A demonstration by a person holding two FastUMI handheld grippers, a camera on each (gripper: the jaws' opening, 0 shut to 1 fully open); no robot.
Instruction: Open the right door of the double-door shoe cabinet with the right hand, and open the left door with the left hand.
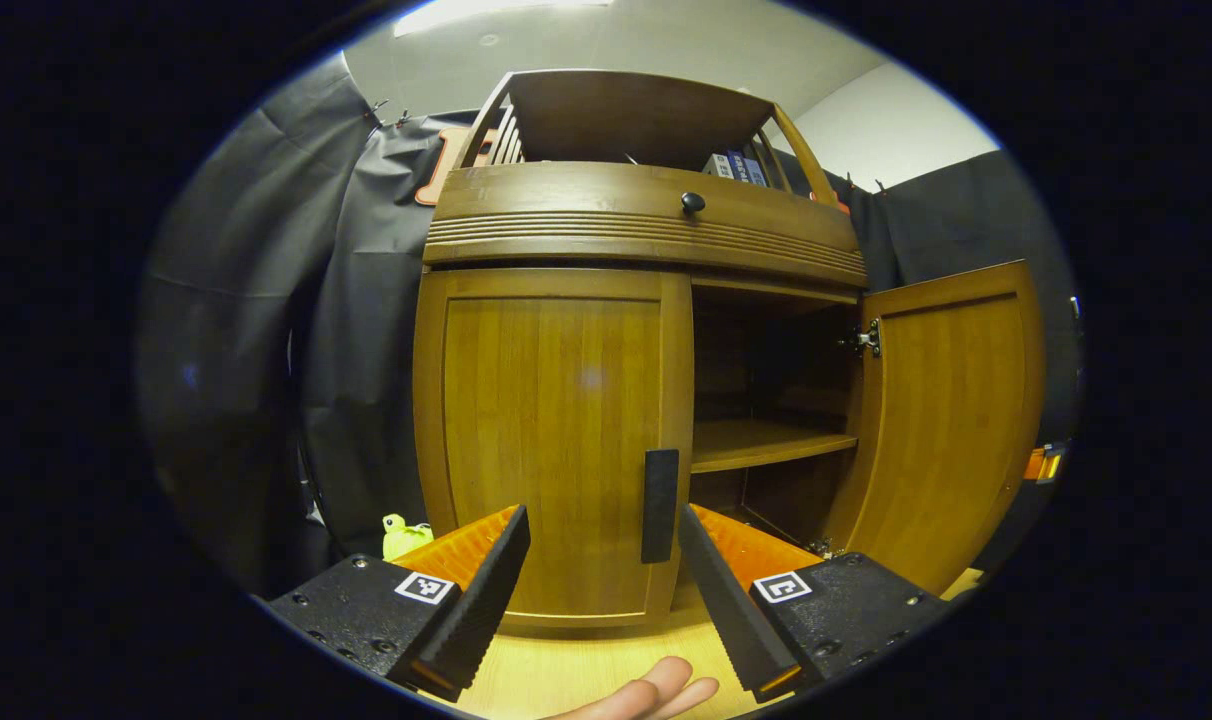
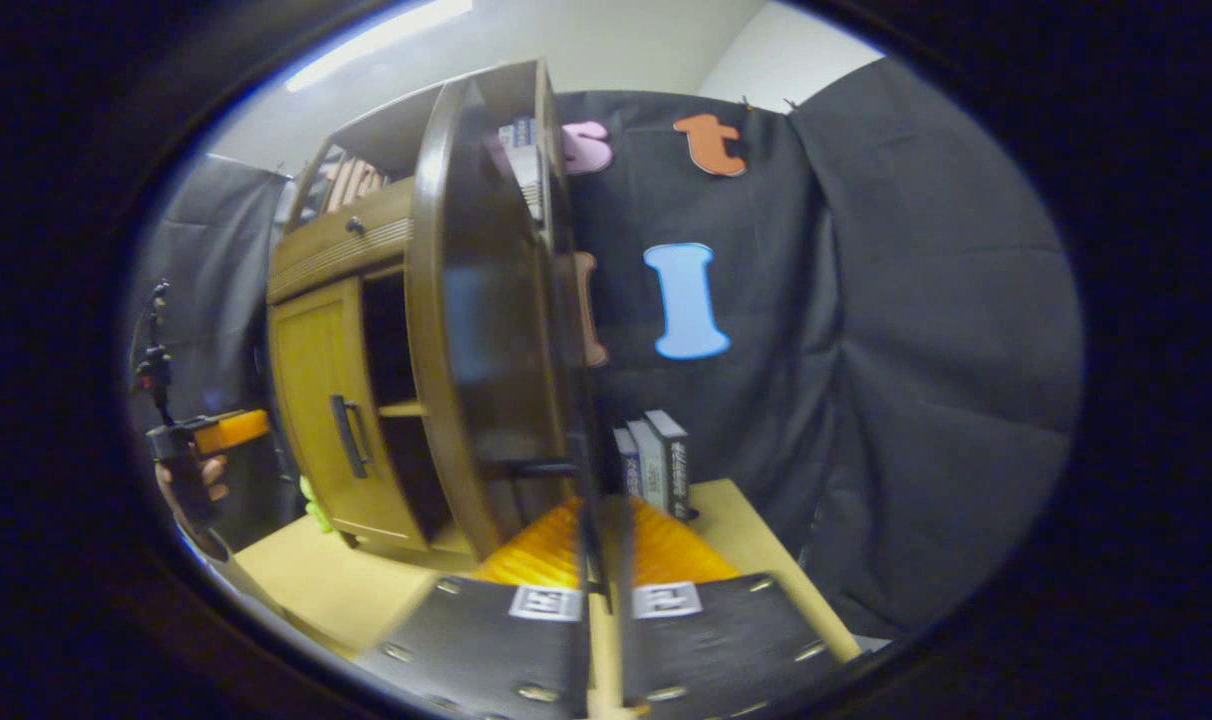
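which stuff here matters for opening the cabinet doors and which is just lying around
For the job: left door, shut; its handle; right door, swung open; left tongs, open; right tongs, closed on the right door's edge.

Lying about: green toy; books; drawer knob.

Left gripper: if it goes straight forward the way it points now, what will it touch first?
Most likely the black handle on the closed left door. The left tool is open and the handle stands between its fingers, slightly right of centre. Depth is unclear, so the gap cannot be judged.
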